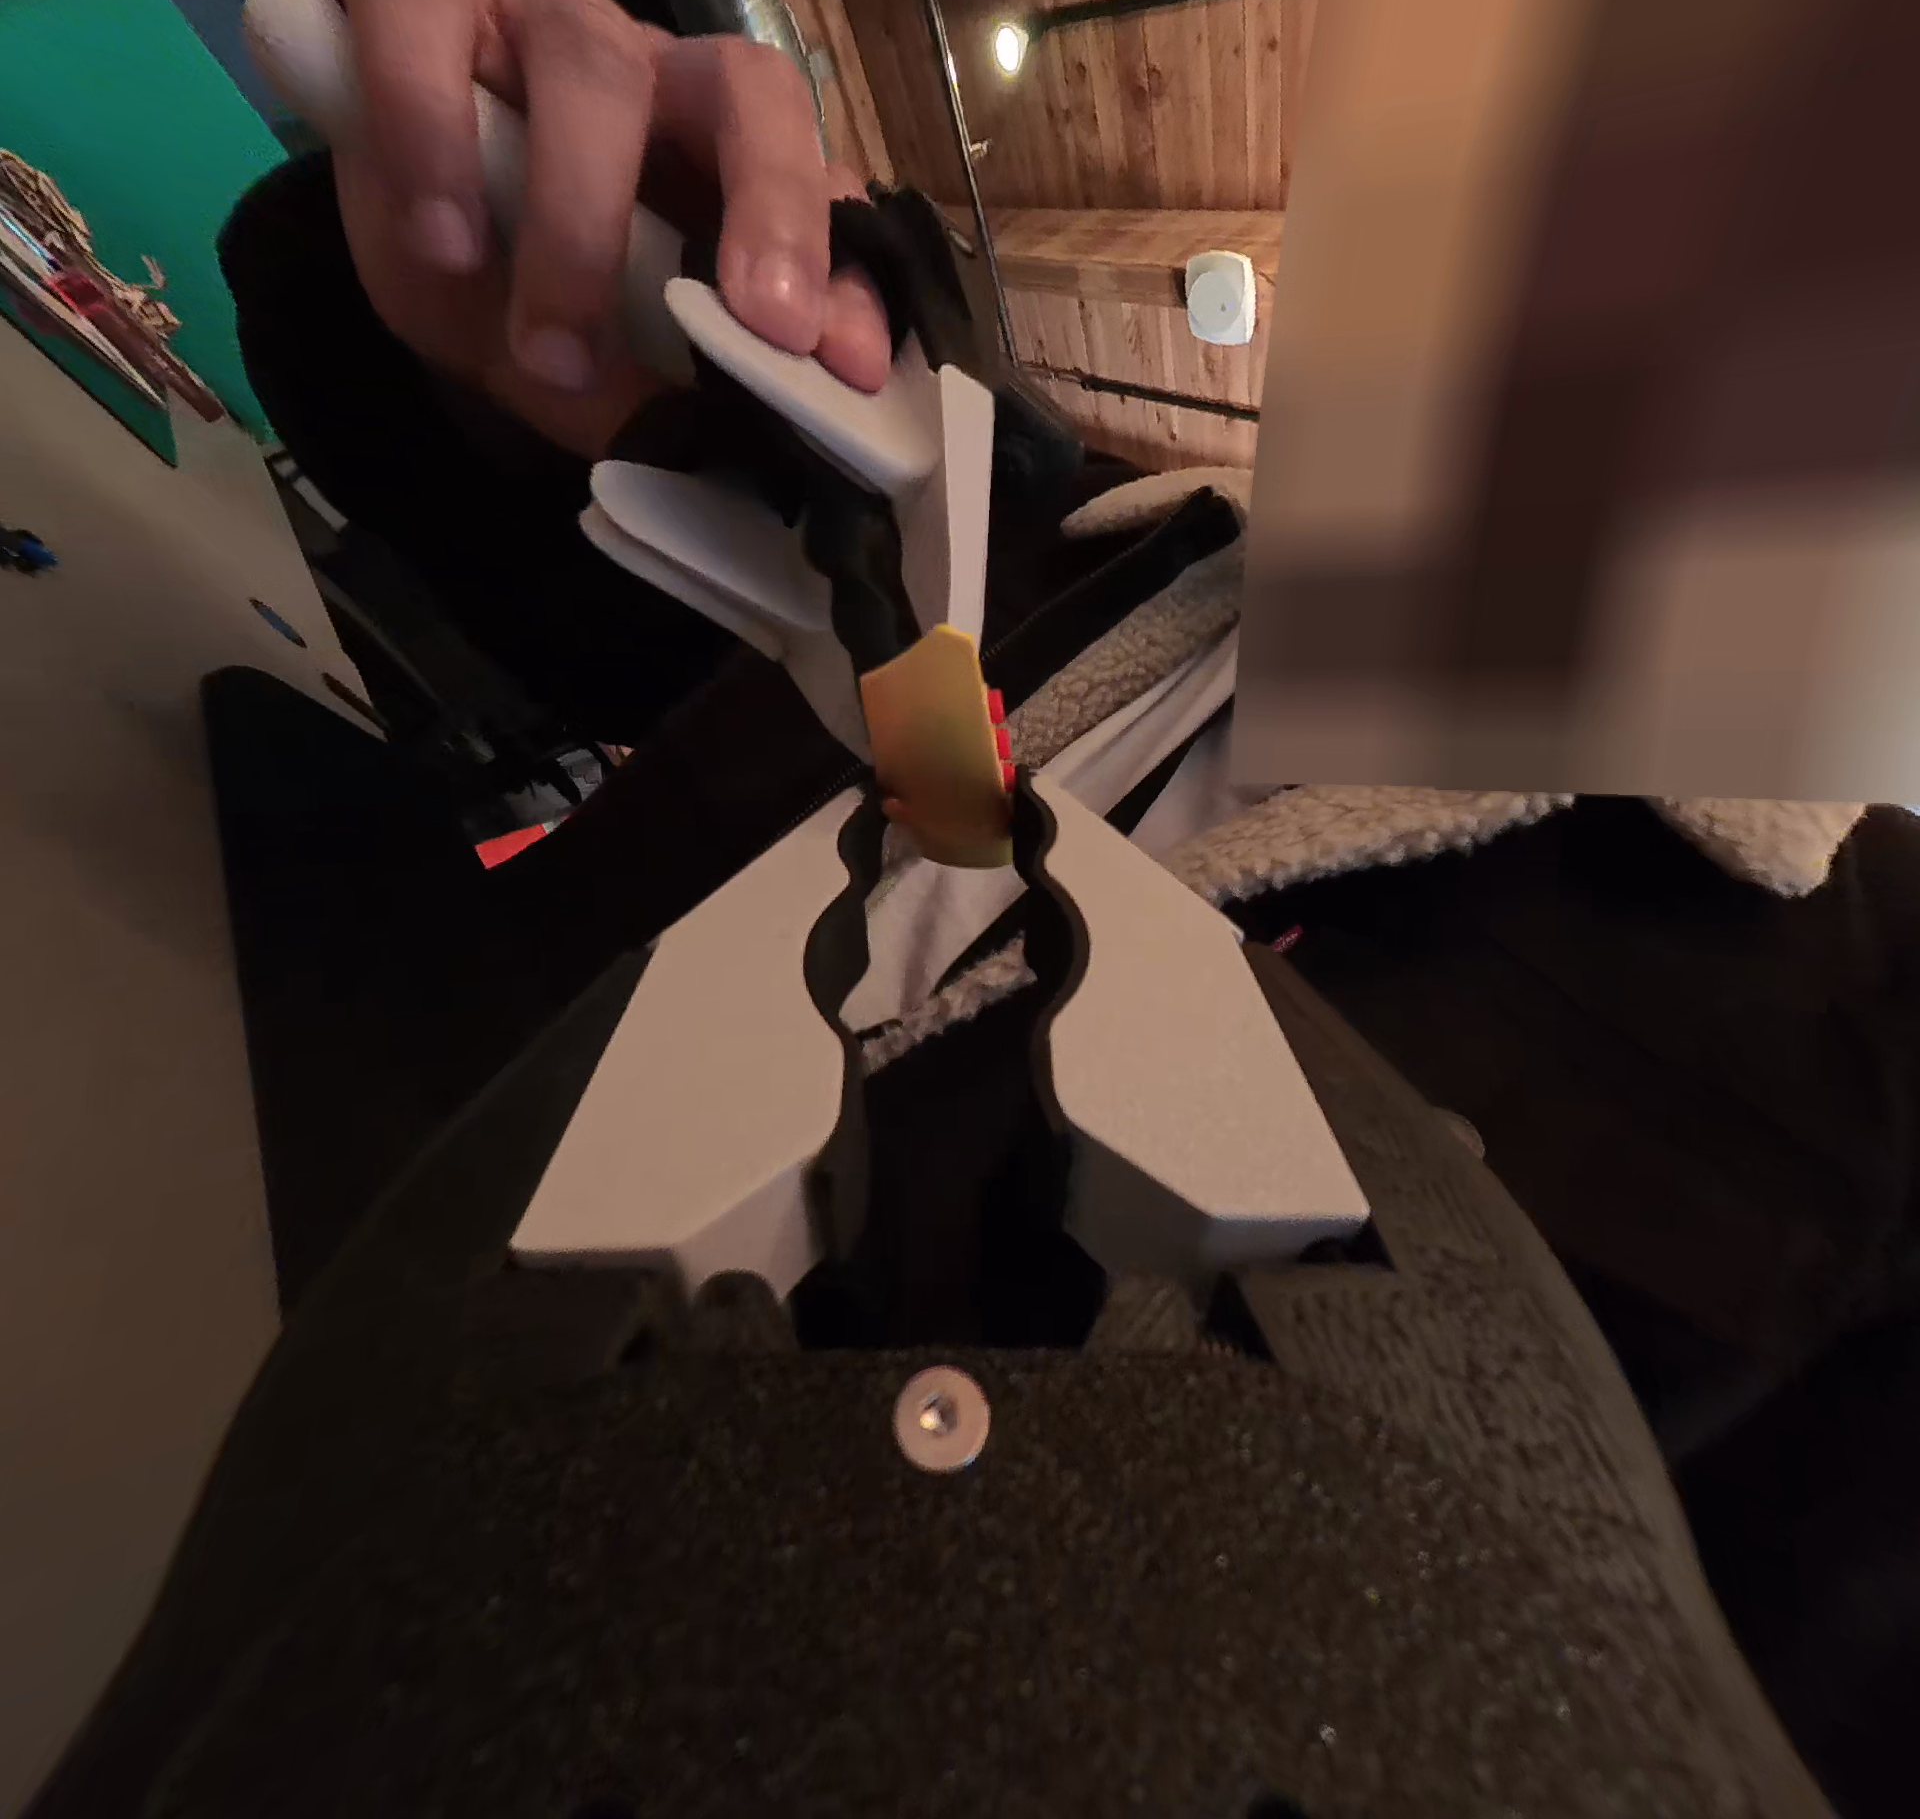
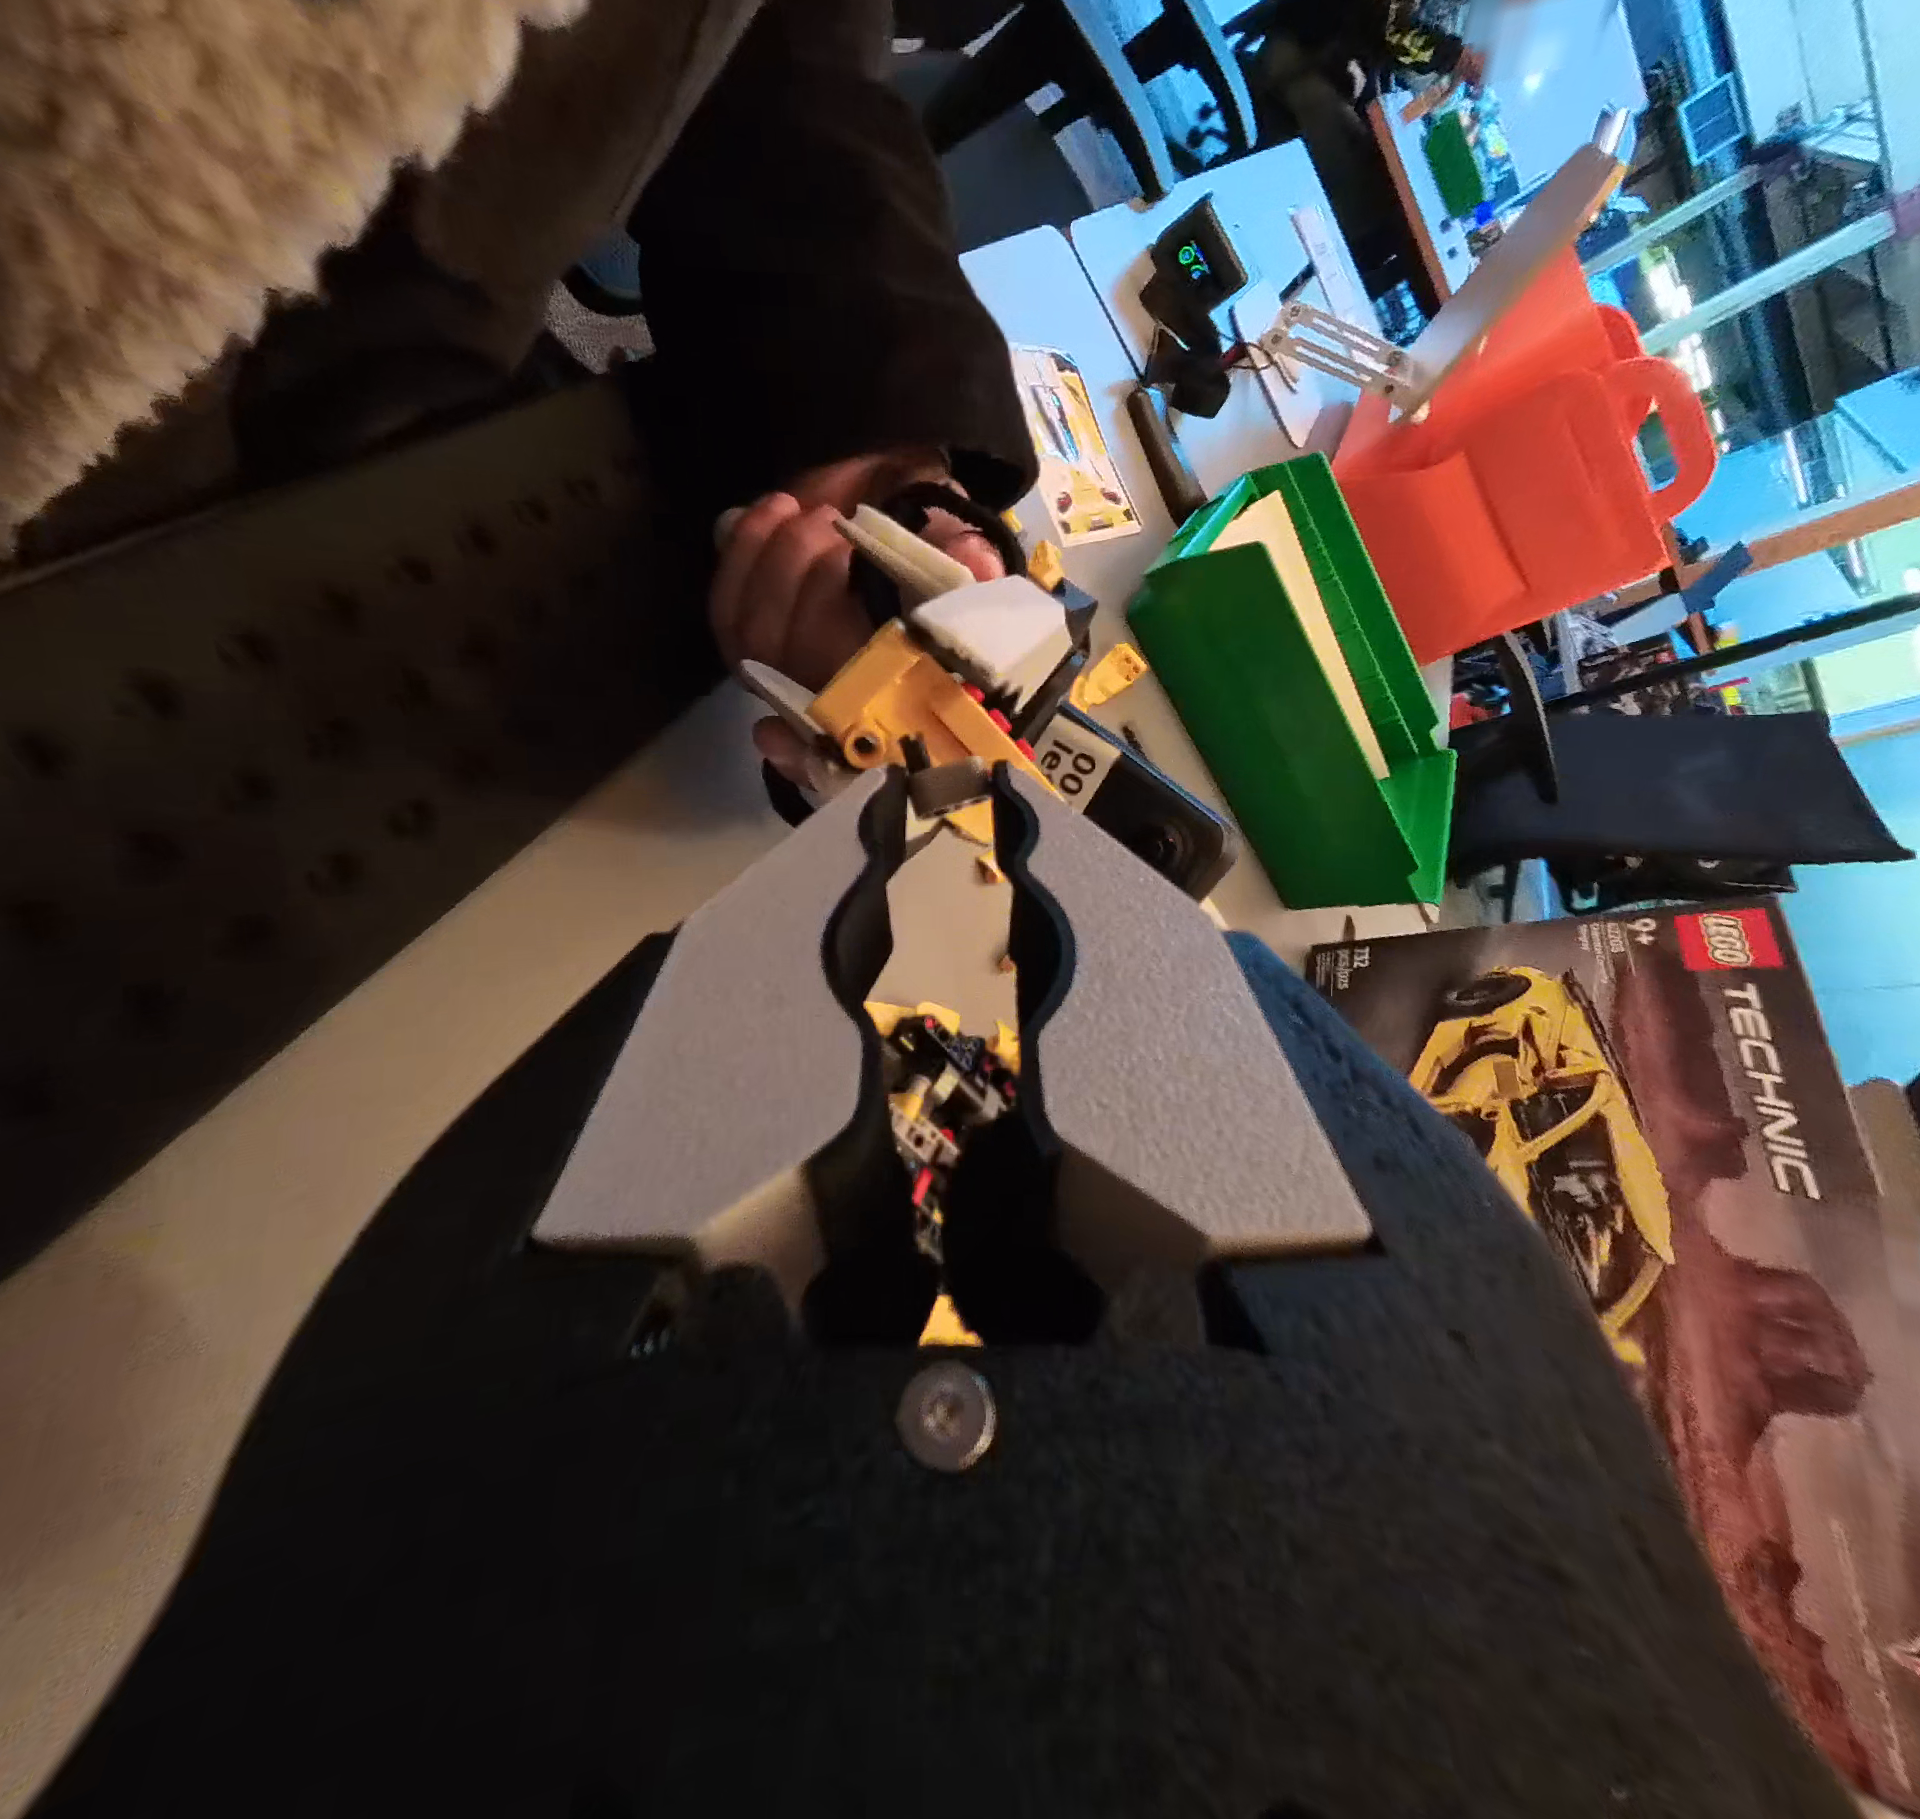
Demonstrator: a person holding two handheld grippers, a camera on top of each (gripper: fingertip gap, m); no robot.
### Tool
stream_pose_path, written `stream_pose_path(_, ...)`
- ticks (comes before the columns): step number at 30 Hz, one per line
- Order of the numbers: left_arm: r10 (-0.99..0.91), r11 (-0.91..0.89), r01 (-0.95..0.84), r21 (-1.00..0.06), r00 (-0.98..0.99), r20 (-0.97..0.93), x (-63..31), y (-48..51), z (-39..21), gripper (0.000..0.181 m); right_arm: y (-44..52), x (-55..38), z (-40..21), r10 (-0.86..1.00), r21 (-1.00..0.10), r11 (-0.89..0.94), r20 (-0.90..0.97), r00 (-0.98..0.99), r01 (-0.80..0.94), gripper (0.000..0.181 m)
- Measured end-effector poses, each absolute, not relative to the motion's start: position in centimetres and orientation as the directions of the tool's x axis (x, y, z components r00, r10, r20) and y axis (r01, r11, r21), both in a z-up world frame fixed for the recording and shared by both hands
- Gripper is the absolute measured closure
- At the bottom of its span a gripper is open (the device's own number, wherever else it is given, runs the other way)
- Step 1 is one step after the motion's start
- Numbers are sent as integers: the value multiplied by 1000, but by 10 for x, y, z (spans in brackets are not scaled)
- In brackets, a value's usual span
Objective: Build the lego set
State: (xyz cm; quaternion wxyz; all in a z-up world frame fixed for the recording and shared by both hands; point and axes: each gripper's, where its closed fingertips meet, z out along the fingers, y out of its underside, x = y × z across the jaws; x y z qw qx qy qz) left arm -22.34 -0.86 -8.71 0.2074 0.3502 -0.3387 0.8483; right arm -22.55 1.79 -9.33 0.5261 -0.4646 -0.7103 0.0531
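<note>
I am holding both tools up off the counter [image 2: 312, 1094], joining parts in the air in front of me. My left gripper [image 1: 940, 813] is clenched on the yellow panel assembly [image 1: 935, 741], the fingers [image 1: 1132, 990] biting its lower edge. My right gripper [image 2: 940, 798] is closed on a small grey piece [image 2: 945, 784] at the yellow assembly's edge, and the join looks only part seated. I am judging that a straight, square push will do best, without twisting the pins. Further right, the green bin [image 2: 1226, 689] is lying tipped with a white booklet [image 2: 1309, 606] inside it. The orange bag [image 2: 1507, 502] beyond is gaping; I cannot tell what it holds.
</note>
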Motion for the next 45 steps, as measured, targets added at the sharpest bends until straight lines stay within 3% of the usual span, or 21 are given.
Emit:
stream_pose_path(9,149,-686,-587,-430,-691,708,-224,-12,-81,157,7,-235,-80,746,-598,606,656,-113,525,166)
stream_pose_path(12,189,-675,-583,-452,-729,658,-230,-17,-69,157,1,-240,-69,798,-665,570,589,-130,482,166)
stream_pose_path(15,286,-683,-585,-438,-766,576,-242,-13,-52,157,-1,-240,-53,885,-777,444,457,-86,445,166)
stream_pose_path(18,242,-675,-574,-464,-766,595,-242,-15,-56,157,-5,-226,-64,979,-864,196,202,-39,463,166)
stream_pose_path(20,196,-669,-569,-478,-755,625,-239,-16,-61,157,-15,-206,-101,999,-817,52,44,-28,574,166)
stream_pose_path(23,115,-652,-577,-491,-716,689,-232,-17,-75,156,-14,-166,-183,989,-617,31,131,63,787,165)
stream_pose_path(30,64,-628,-631,-456,-625,778,-218,-20,-96,156,-30,-139,-244,956,-580,-262,-47,289,772,165)
stream_pose_path(34,59,-609,-649,-455,-610,790,-217,-23,-100,156,-30,-141,-245,949,-634,-274,-56,310,723,164)
stream_pose_path(36,55,-590,-662,-462,-604,795,-217,-26,-102,156,-25,-142,-237,932,-656,-325,-98,350,681,136)
stream_pose_path(38,46,-554,-683,-476,-596,802,-219,-31,-105,156,-18,-158,-205,905,-741,-396,-216,365,542,125)
stream_pose_path(41,19,-482,-719,-501,-580,814,-221,-41,-114,156,-12,-191,-137,886,-860,-445,-384,259,249,128)
stream_pose_path(45,16,-393,-761,-516,-567,824,-226,-52,-121,156,-19,-212,-117,880,-857,-475,-469,80,200,138)
